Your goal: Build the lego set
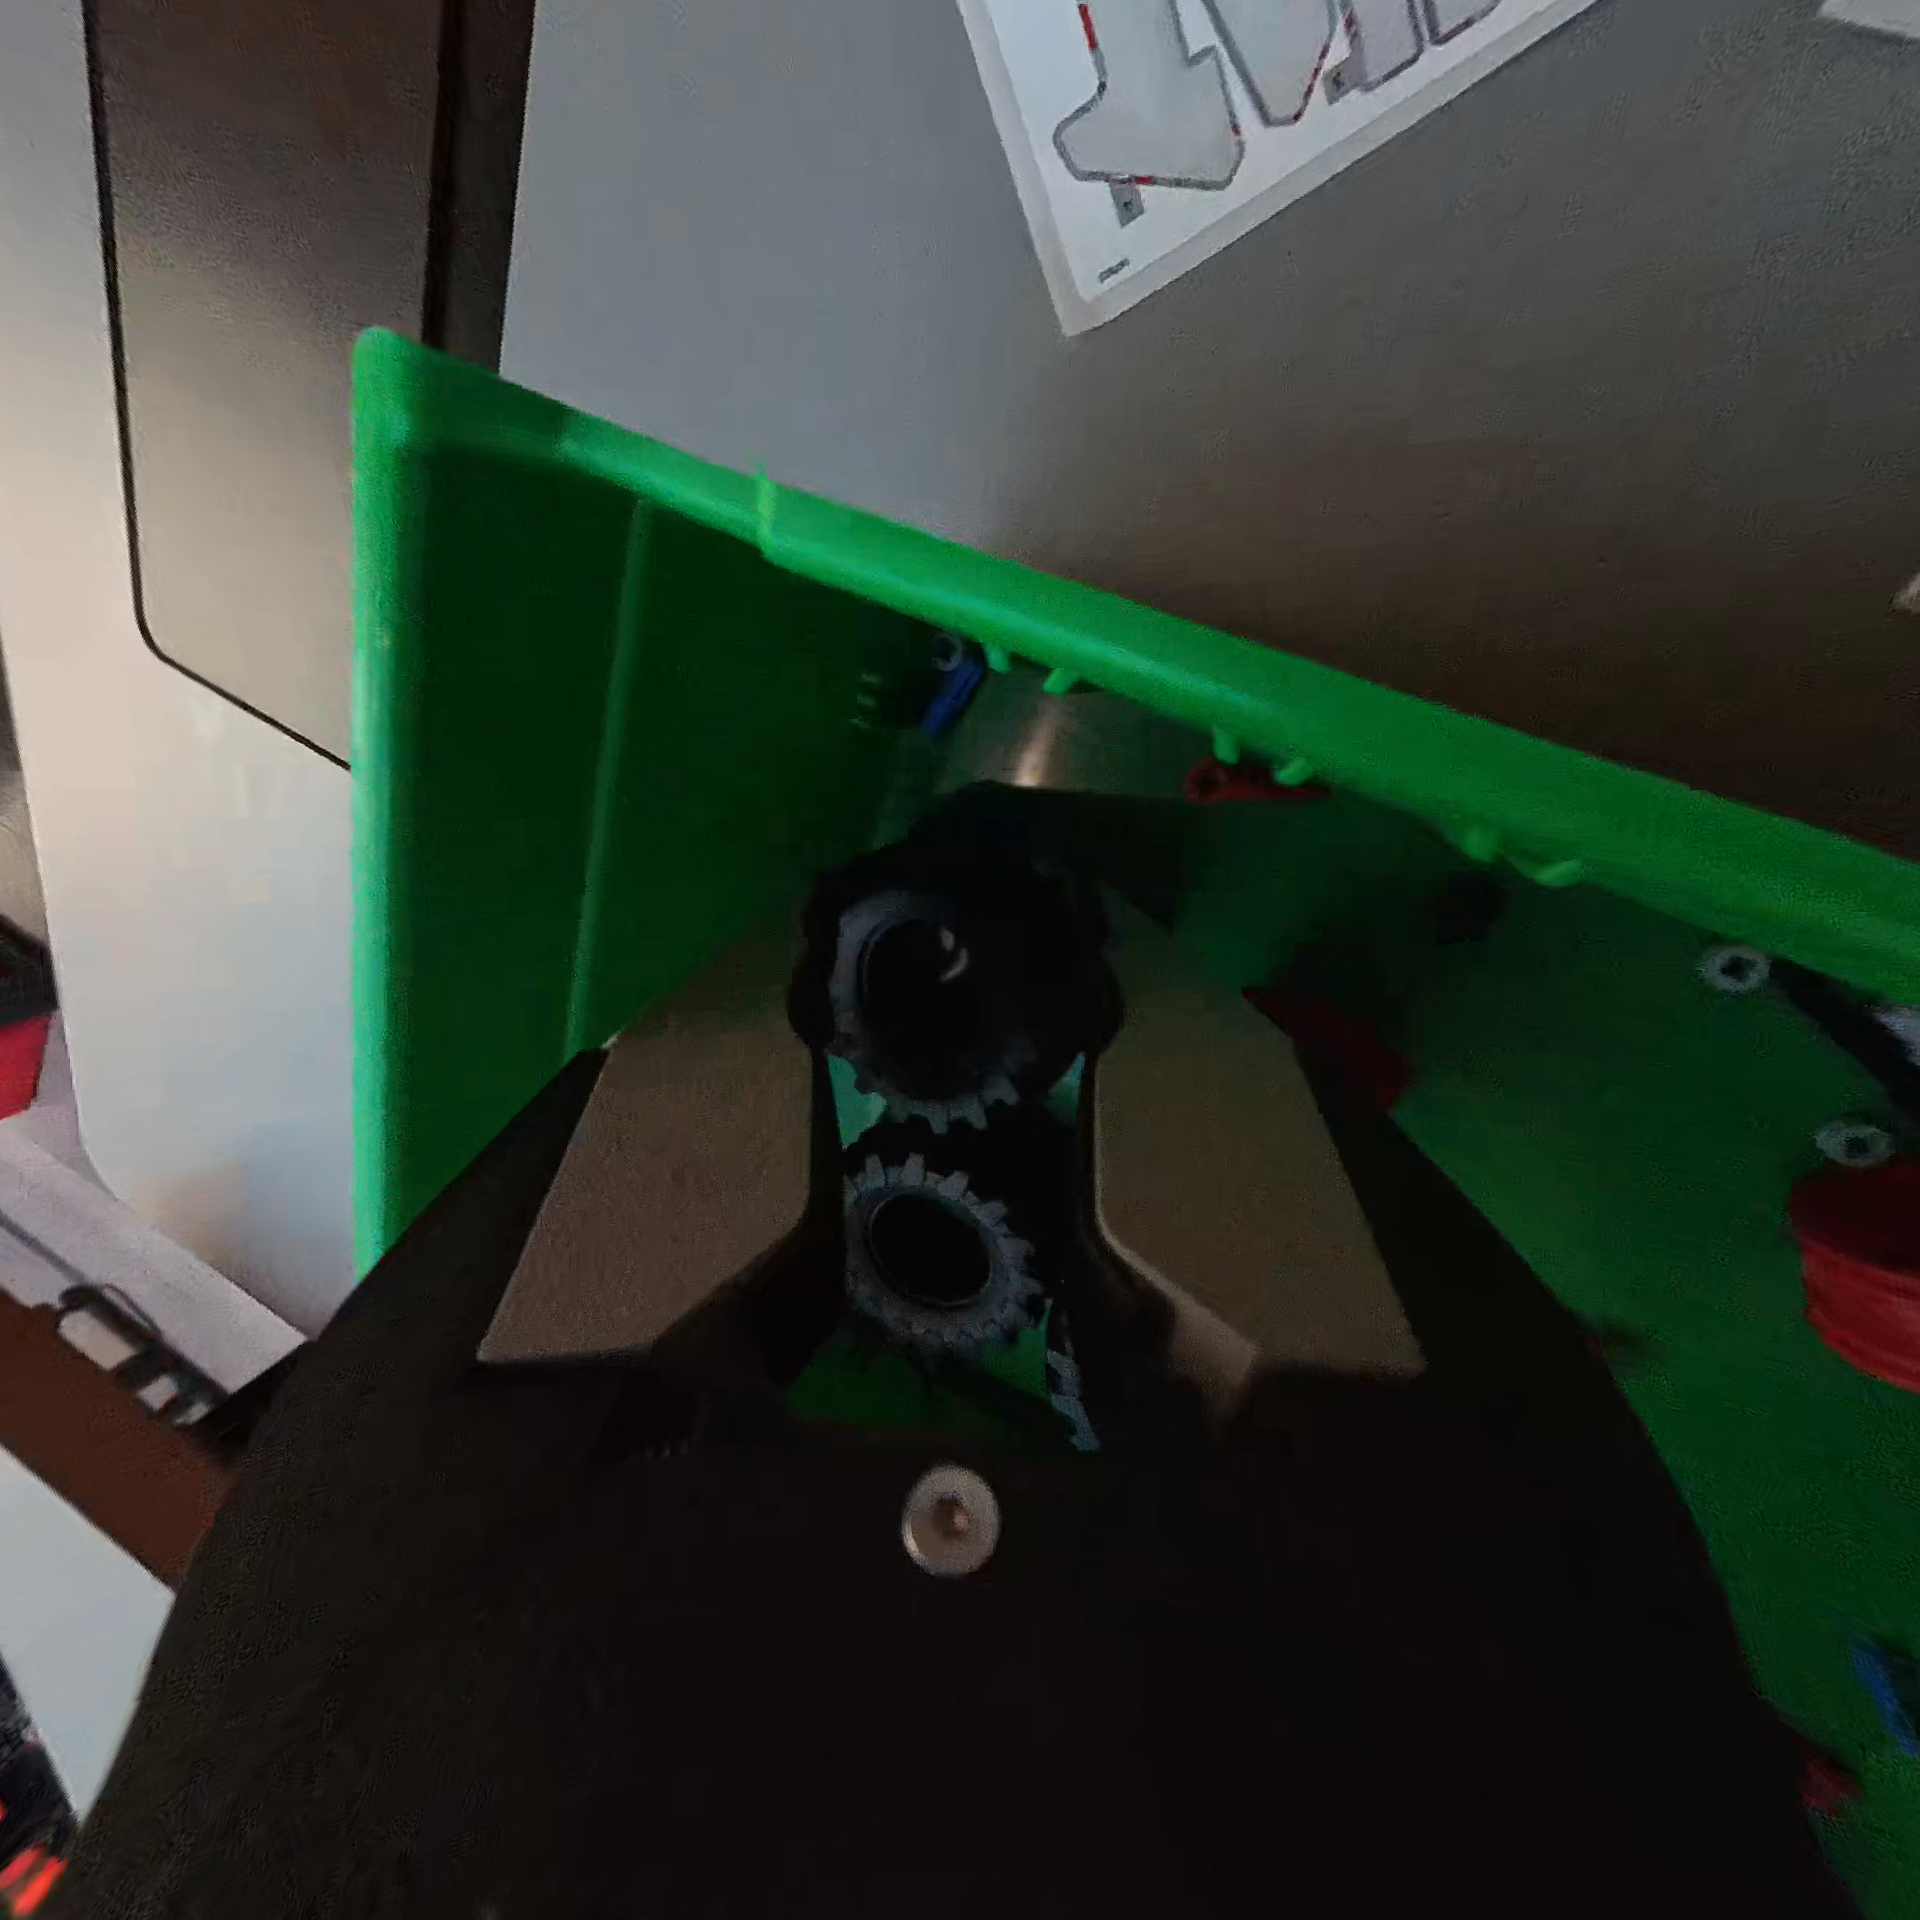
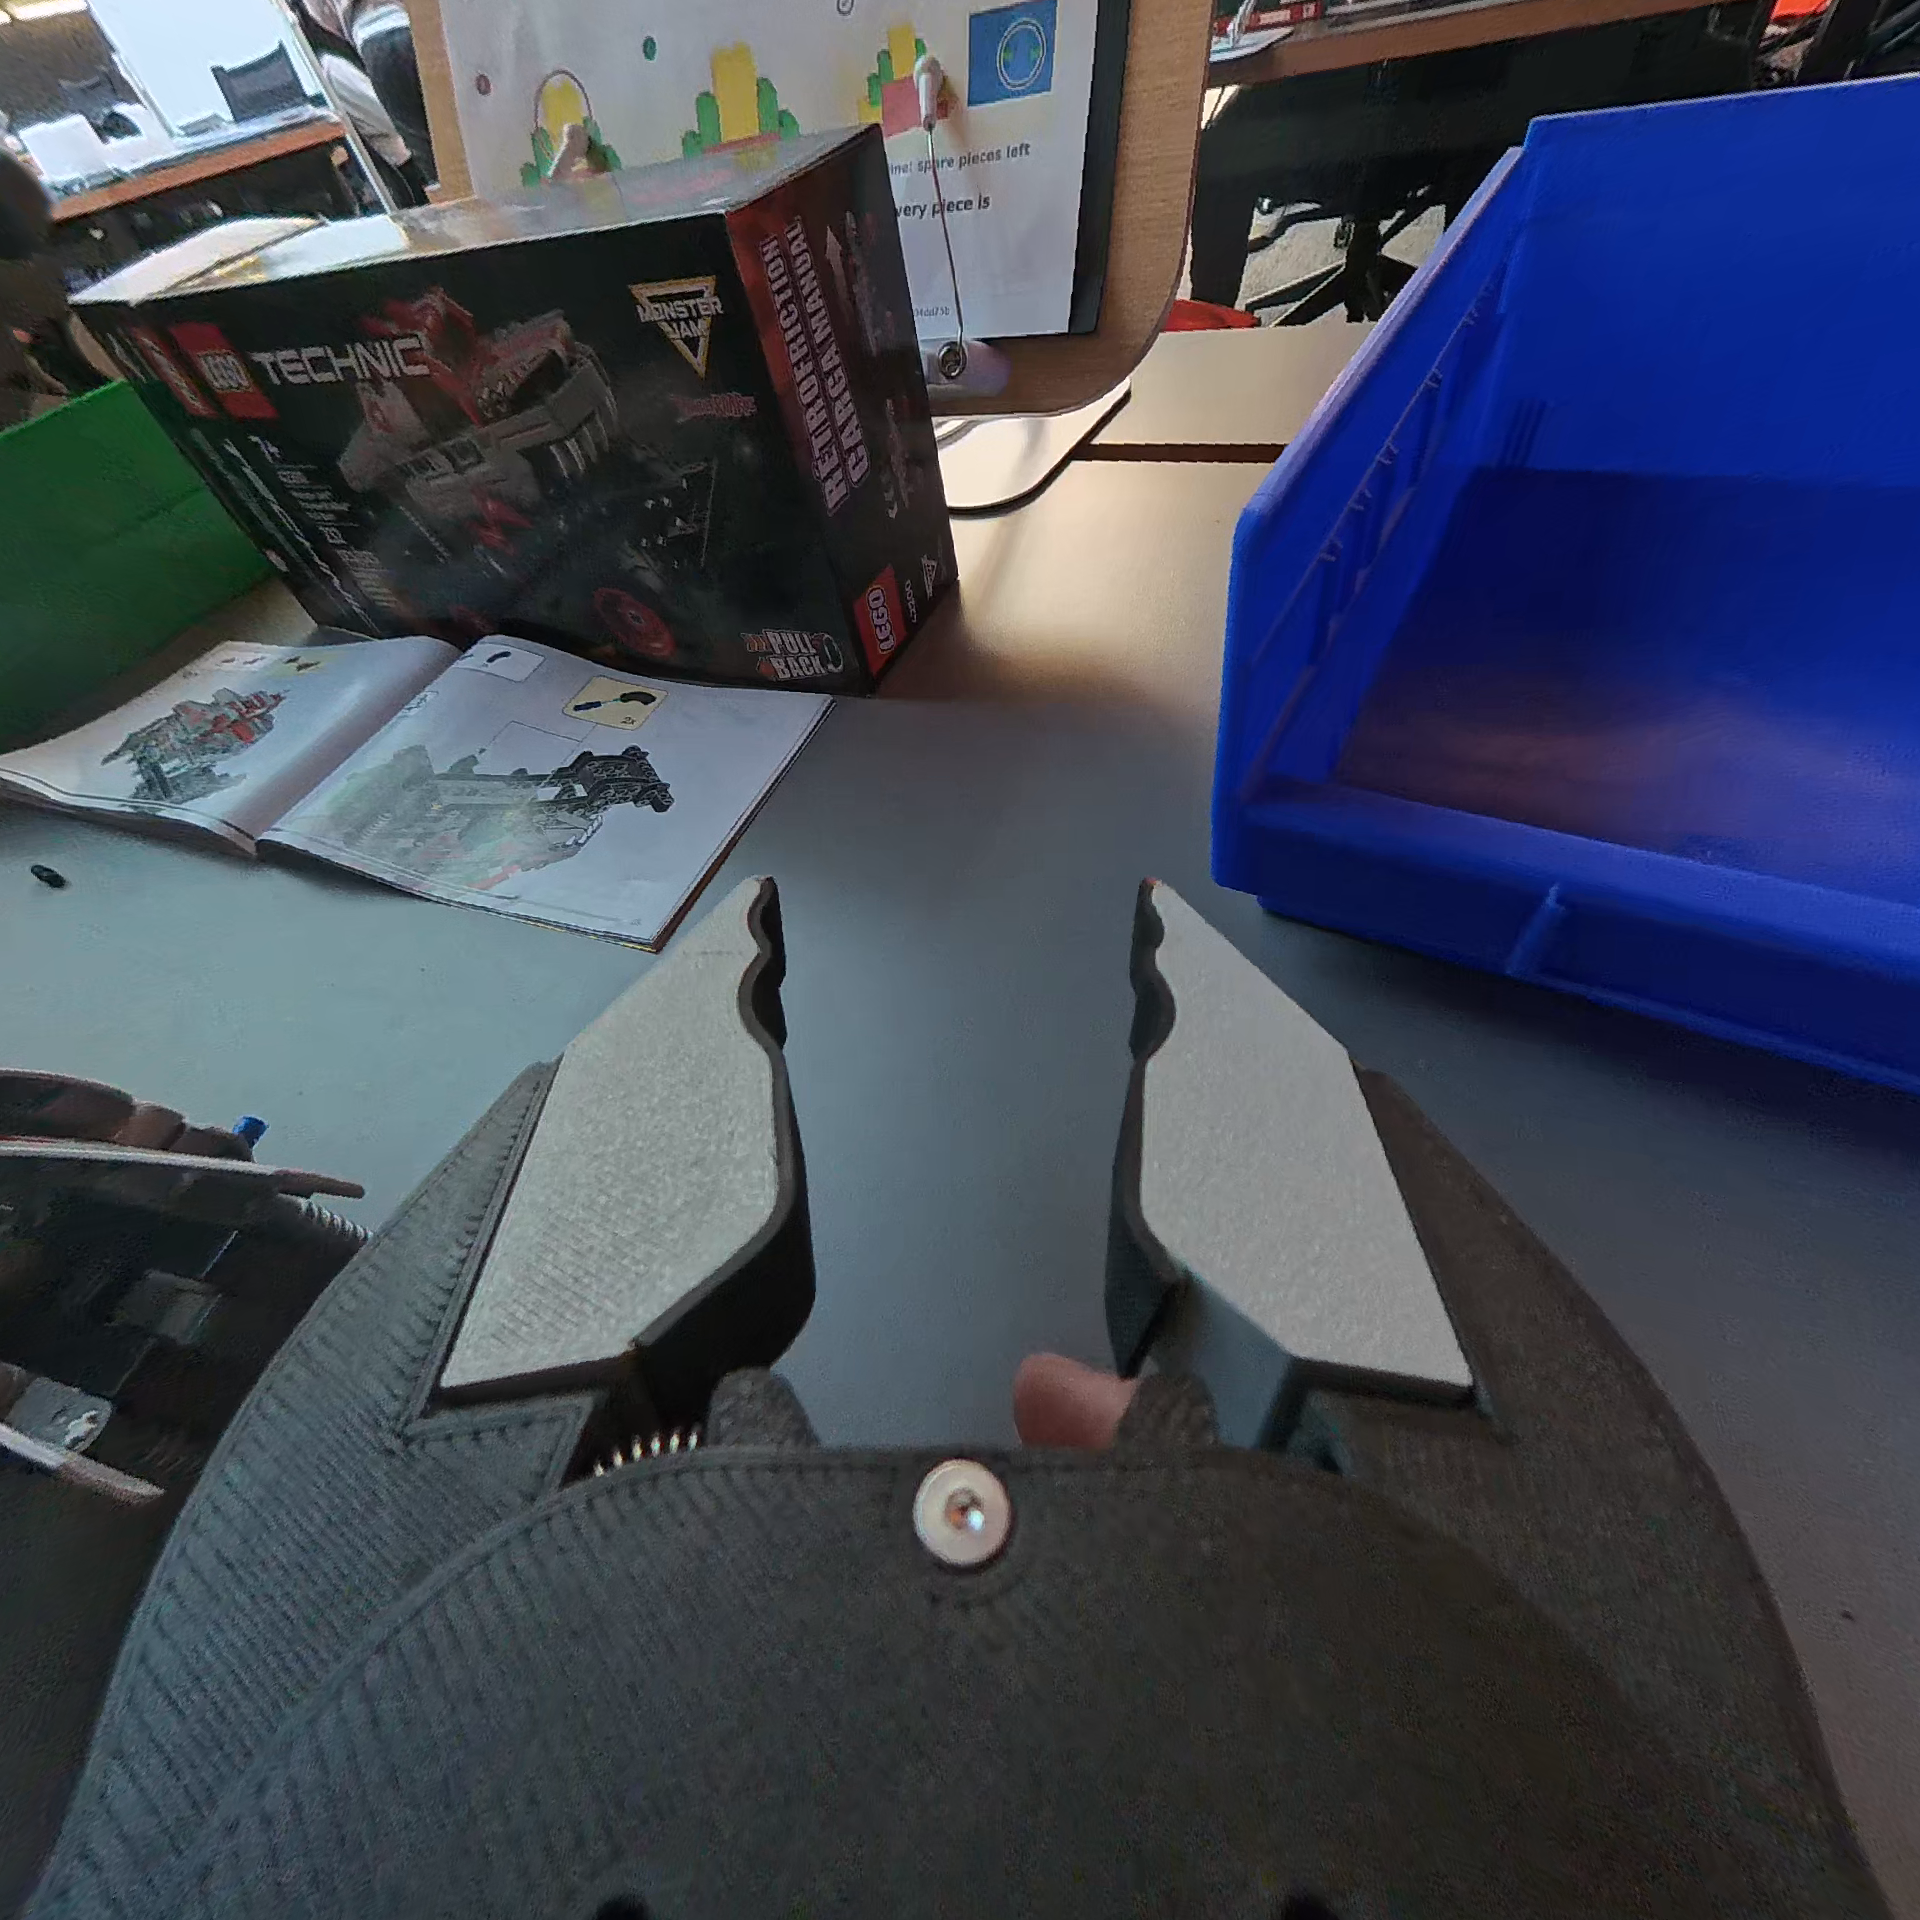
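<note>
Dimly, left gripper (image 1: 951,997) jaws clamp a blurred black tyre (image 1: 951,987); right gripper (image 2: 958,904) jaws gape empty.

Grey desk (image 2: 987,748) — wooden tables (image 2: 208,171) behind, daylit.

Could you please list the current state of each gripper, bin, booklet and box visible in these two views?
Left gripper: shut on a black toothed tyre, inside the bin.
Right gripper: open, holding nothing, above the grey table.
Green plastic bin: holds loose parts; a second black tyre lies there.
Blue plastic bin: upright, appears empty.
Paper instruction booklet: open, flat.
Black cardboard set box: standing, looks closed.
</note>
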The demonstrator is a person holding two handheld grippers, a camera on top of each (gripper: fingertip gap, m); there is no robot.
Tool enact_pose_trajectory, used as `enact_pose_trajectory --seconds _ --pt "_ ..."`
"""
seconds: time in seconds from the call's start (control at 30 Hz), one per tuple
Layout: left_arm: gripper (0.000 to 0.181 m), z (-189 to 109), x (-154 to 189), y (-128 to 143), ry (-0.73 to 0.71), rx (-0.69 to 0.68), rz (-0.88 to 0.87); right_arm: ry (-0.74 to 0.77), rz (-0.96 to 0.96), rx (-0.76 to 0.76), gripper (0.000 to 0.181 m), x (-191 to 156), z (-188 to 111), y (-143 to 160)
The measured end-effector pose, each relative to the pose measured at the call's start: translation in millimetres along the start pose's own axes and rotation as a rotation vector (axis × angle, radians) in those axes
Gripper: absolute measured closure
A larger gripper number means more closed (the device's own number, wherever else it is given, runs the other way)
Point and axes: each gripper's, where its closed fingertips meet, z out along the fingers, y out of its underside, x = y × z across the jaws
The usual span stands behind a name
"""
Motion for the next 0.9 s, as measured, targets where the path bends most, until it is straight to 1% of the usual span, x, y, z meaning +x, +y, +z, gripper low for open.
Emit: enact_pose_trajectory --seconds 0.1,0.13,0.2,0.23,0.27,0.33,0.37,0.47,0.53,0.6,0.63,0.7,0.83,0.9 --pt "0.139 -4 2 3 0.037 -0.005 -0.036 -0.011 0.005 0.015 0.116 -1 -2 -2" --pt "0.148 -8 8 5 0.071 -0.01 -0.055 -0.017 0.007 0.019 0.116 -1 -2 -2" --pt "0.161 -16 24 8 0.162 -0.016 -0.088 -0.025 0.009 0.028 0.116 -2 -3 -4" --pt "0.164 -21 36 12 0.221 -0.031 -0.094 -0.029 0.009 0.034 0.115 -2 -4 -4" --pt "0.161 -26 48 17 0.27 -0.042 -0.095 -0.032 0.008 0.039 0.115 -3 -4 -5" --pt "0.17 -36 74 31 0.393 -0.113 -0.06 -0.038 0.005 0.049 0.115 -4 -6 -6" --pt "0.171 -38 77 31 0.403 -0.112 -0.062 -0.042 0.003 0.053 0.114 -4 -6 -7" --pt "0.169 -42 54 0 0.331 0.062 -0.174 -0.048 -0.001 0.064 0.114 -6 -7 -8" --pt "0.167 -38 27 -13 0.221 0.111 -0.229 -0.054 0.0 0.067 0.114 -6 -8 -9" --pt "0.167 -30 7 -19 0.131 0.119 -0.246 -0.056 0.0 0.071 0.114 -6 -8 -9" --pt "0.167 -25 2 -22 0.111 0.118 -0.255 -0.056 0.0 0.074 0.114 -6 -9 -10" --pt "0.167 -13 1 -23 0.12 0.091 -0.258 -0.057 0.002 0.079 0.114 -6 -9 -10" --pt "0.162 9 5 -11 0.156 -0.012 -0.291 -0.058 0.002 0.085 0.114 -6 -10 -11" --pt "0.164 12 4 -12 0.164 -0.006 -0.308 -0.059 0.002 0.087 0.114 -7 -10 -11"
